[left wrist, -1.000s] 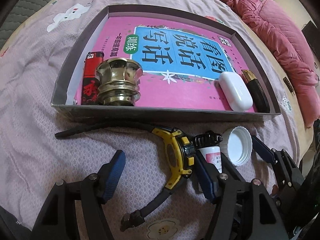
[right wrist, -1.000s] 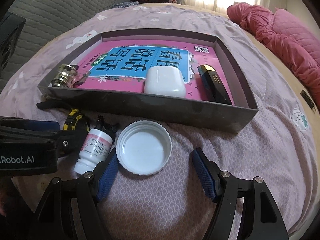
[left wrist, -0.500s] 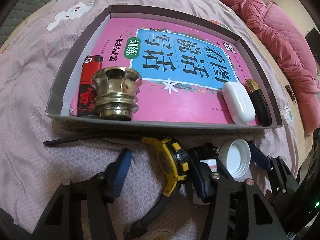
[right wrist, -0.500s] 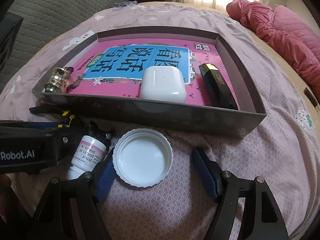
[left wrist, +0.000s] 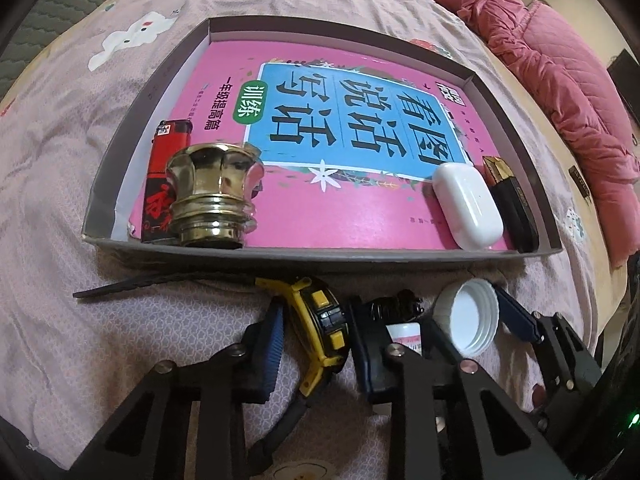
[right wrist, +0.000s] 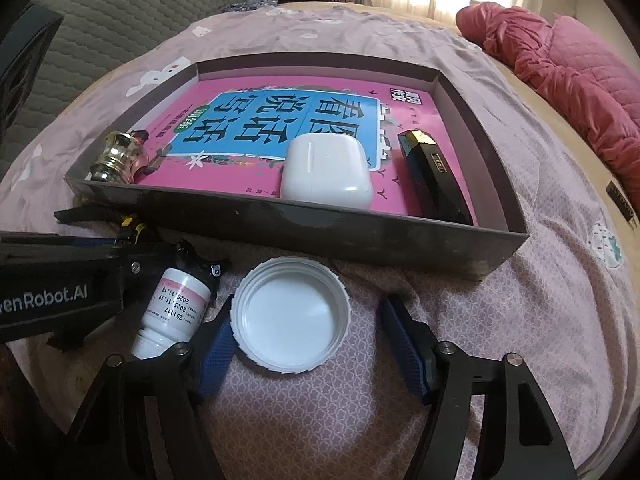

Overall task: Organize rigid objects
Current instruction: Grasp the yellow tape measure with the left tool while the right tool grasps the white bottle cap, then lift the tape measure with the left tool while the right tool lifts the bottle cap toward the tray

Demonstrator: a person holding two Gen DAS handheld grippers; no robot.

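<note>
The yellow watch (left wrist: 320, 324) sits on the pink bedspread (left wrist: 120, 320) just in front of the dark tray (left wrist: 320, 254), and the left gripper (left wrist: 316, 340) has been closing in on its case, blue pads right up against both sides so it looks pinched. You only really get that from the left wrist view; from the right one the watch (right wrist: 132, 226) is mostly hidden behind the left gripper's black body. The right view shows the white cap (right wrist: 290, 316) lying between the right gripper (right wrist: 312, 344) jaws, which have been closing too: left pad touching the rim, right pad still off it. A small white bottle (right wrist: 176, 312) lies beside it. Inside the tray: pink book (left wrist: 360, 216), brass knob (left wrist: 212, 196), red lighter (left wrist: 166, 176), white earbud case (left wrist: 468, 204), black lighter (left wrist: 512, 204).
</note>
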